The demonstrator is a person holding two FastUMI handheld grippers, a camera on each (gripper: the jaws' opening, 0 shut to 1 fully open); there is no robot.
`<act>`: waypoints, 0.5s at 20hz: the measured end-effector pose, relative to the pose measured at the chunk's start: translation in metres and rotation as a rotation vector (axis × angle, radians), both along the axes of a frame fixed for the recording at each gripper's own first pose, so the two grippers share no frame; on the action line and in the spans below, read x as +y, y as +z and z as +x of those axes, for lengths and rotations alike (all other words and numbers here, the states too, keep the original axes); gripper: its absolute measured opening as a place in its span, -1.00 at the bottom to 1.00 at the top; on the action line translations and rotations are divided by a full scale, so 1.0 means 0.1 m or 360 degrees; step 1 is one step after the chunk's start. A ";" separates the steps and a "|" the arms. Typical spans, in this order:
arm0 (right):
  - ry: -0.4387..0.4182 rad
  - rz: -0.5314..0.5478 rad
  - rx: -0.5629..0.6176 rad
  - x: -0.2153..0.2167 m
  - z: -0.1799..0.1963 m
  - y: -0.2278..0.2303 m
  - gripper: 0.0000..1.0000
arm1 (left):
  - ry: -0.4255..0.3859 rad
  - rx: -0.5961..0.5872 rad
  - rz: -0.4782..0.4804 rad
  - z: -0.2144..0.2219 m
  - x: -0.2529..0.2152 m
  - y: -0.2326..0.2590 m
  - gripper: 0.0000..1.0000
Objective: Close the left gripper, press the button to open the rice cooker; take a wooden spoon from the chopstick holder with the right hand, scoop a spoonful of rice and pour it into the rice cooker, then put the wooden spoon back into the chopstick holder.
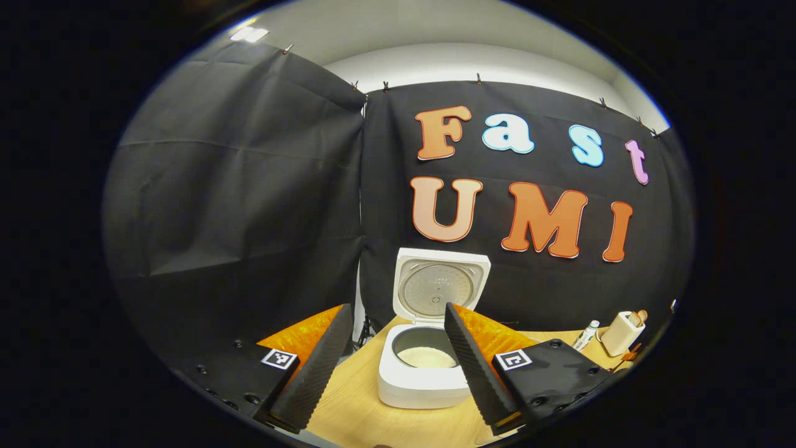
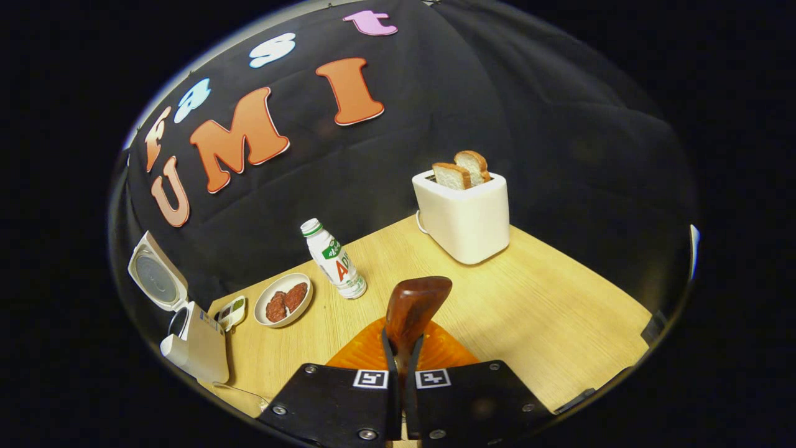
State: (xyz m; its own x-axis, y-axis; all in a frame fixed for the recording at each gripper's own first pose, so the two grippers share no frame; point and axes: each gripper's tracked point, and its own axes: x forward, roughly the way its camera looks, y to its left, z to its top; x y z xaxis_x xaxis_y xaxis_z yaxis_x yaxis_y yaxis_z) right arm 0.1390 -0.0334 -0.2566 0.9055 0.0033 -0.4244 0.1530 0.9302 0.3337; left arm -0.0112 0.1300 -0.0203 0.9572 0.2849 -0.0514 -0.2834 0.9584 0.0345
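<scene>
On table, open rice cooker (image 1: 425, 373) holding rice (image 1: 426, 356); left tongs (image 1: 392, 361) wide, right tongs (image 2: 403, 358) gripping wooden spoon (image 2: 411, 308)

Black cloth (image 1: 236, 205) hangs as the booth's wall, clipped along its top edge and meeting at a corner seam. Above it runs a pale wall (image 1: 460, 62) with a bright ceiling light (image 1: 249, 34). A light wooden table (image 2: 547, 311) reaches back to the cloth.

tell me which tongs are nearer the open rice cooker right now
Left. The left tongs sit open right in front of the rice cooker, framing it. The right tongs, shut on the wooden spoon, see it far off at the table's edge.
</scene>
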 end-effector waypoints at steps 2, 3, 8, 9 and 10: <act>0.0009 -0.0075 -0.0051 0.03 -0.04 0.17 -0.97 | -0.0014 0.0000 -0.0008 0.00 0.03 0.00 1.00; 0.0010 -0.0128 -0.0073 0.03 -0.08 0.26 -0.97 | -0.0021 0.0006 -0.0017 0.02 0.04 0.00 1.00; 0.0099 -0.0209 -0.0238 0.34 -0.31 0.88 -0.96 | -0.0057 0.0021 -0.0014 0.03 0.15 -0.03 1.00; 0.0142 -0.0216 -0.0271 0.45 -0.38 0.97 -0.96 | -0.0064 0.0027 -0.0007 0.03 0.17 -0.04 0.99; 0.0184 -0.0224 -0.0294 0.56 -0.45 1.05 -0.96 | -0.0073 0.0032 -0.0002 0.05 0.19 -0.05 0.99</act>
State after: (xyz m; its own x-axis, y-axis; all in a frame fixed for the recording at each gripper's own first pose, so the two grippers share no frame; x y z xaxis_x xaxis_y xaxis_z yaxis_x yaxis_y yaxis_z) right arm 0.0938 0.0228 -0.1514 0.9647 0.0637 -0.2556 -0.0083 0.9772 0.2122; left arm -0.0064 0.1487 -0.0256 0.9680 0.2405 -0.0709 -0.2383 0.9704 0.0382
